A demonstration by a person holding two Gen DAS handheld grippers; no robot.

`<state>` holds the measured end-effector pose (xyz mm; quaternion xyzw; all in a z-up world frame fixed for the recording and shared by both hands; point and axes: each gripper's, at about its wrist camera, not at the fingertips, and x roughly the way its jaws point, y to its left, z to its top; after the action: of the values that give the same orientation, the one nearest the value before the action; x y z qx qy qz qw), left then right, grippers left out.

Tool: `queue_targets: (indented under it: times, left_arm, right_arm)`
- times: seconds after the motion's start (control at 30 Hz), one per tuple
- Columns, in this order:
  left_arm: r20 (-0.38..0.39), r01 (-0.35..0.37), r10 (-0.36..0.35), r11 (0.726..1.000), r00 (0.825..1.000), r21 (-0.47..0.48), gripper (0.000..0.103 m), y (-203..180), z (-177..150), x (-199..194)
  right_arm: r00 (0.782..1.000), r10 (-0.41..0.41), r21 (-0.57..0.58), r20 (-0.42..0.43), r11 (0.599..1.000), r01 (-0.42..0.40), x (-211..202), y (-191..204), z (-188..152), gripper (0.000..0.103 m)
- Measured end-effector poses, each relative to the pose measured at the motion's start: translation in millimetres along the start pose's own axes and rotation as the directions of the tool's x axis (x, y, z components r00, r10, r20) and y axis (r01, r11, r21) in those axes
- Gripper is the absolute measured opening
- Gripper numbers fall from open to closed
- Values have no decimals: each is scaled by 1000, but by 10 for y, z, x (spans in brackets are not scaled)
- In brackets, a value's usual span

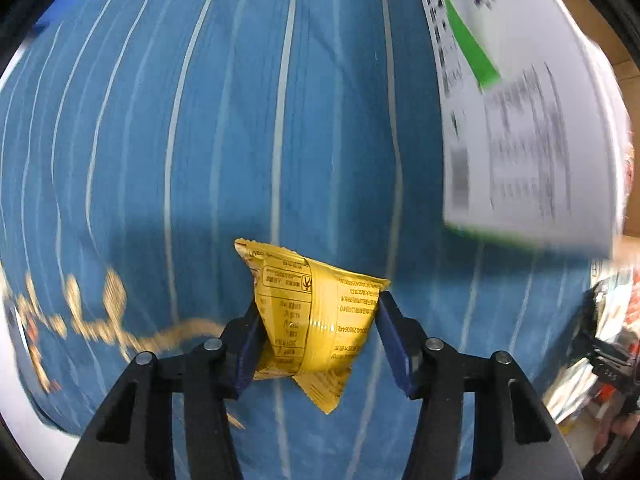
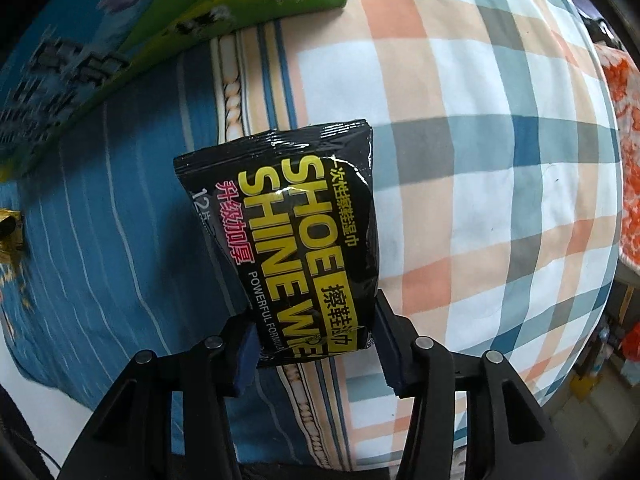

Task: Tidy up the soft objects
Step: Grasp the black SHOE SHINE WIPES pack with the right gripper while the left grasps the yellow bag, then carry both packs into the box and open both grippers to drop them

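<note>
Two grippers loaded: left gripper (image 1: 316,330) clamps a yellow snack packet (image 1: 316,320); right gripper (image 2: 316,342) clamps a black shoe-shine wipes pack (image 2: 296,240).

The blue striped sheet (image 1: 248,128) ahead of the left gripper (image 1: 318,330) lies bare across its middle and left side, giving open passage there. A large white printed pack (image 1: 532,128) blocks the upper right of that view, standing close above the sheet. Clutter (image 1: 608,340) crowds the right edge.

Ahead of the right gripper (image 2: 314,344), the plaid cover (image 2: 480,140) is unobstructed to the right. A green and blue pack (image 2: 132,40) bars the upper left. Each gripper's own jaws are filled: yellow packet (image 1: 316,320) left, black wipes pack (image 2: 296,236) right.
</note>
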<state>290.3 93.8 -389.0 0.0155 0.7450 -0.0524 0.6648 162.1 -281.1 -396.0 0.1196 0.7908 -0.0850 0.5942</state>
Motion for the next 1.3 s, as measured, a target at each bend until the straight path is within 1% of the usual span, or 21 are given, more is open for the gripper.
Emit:
queue_targets:
  times: [0.07,0.13,0.2,0.23,0.3,0.4,0.43,0.47,0.53,0.63,0.67,0.7,0.77,0.87,1.0,1.03,1.07,1.1,1.17,1.3]
  left_arm:
    - [-6,30,-30,998,1000,-50,51,-27,-267,29]
    - [-13,48,-49,996,999,-73,51,-105,-499,58]
    - [-19,83,-85,992,996,-90,51,-271,-796,82]
    - [-23,97,-99,990,995,-101,51,-332,-891,93]
    - [-39,145,-150,982,988,-123,51,-539,-1120,145]
    - [-55,173,-182,975,982,-141,51,-832,-1314,225]
    - [-55,177,-186,974,981,-144,51,-932,-1339,260]
    - [-57,177,-186,974,981,-141,52,-1049,-1293,257]
    - [-67,175,-184,976,981,-129,52,-1135,-1281,319]
    - [-81,159,-168,981,982,-113,52,-1245,-1251,359]
    - [-87,159,-169,981,982,-107,53,-1298,-1153,339]
    - [-92,160,-169,982,981,-101,53,-1304,-1155,336]
    - [-108,154,-162,985,981,-83,53,-1244,-1158,313]
    - [-129,145,-151,988,980,-57,53,-1282,-1122,275]
    - [-152,120,-126,992,980,-44,53,-1504,-1082,458]
    - [-153,111,-116,993,981,-40,51,-1524,-1081,485]
    - [-147,98,-102,995,984,-38,45,-1543,-1070,521]
    - [-137,91,-95,995,986,-38,45,-1565,-1060,534]
    - [-118,71,-75,997,990,-36,44,-1598,-1135,519]
    - [-79,32,-33,999,996,-22,42,-1688,-1079,447]
  right_arm:
    - [1000,2,-21,-7,1000,-2,25,-14,-40,52]
    - [1000,7,-42,-18,999,-8,43,-20,-85,52]
    - [1000,7,-65,-26,998,-9,55,-23,-128,52]
    - [1000,2,-81,-29,997,-4,66,-13,-156,52]
    - [999,-4,-106,-36,994,0,33,5,-212,52]
    - [999,-12,-148,-46,989,5,39,61,-291,52]
    - [999,-16,-166,-49,986,8,40,86,-307,52]
    - [998,-22,-181,-51,983,13,37,104,-313,52]
    - [998,-25,-199,-55,980,14,31,137,-301,55]
    - [997,-1,-197,-83,980,-15,71,166,-255,60]
    - [996,9,-194,-87,981,-26,66,149,-231,61]
    - [996,18,-190,-88,981,-34,55,104,-164,62]
    - [996,23,-190,-86,981,-39,78,92,-139,64]
    - [996,30,-181,-83,982,-45,48,115,-80,67]
    - [996,26,-157,-85,987,-39,81,123,-7,67]
    - [997,23,-151,-79,988,-35,71,129,5,66]
    - [997,23,-147,-74,989,-33,65,117,13,66]
    - [998,22,-145,-65,989,-31,137,58,30,65]
    - [999,18,-136,-48,990,-24,135,59,-28,63]
    - [1000,-9,-135,-16,991,7,179,102,-58,56]
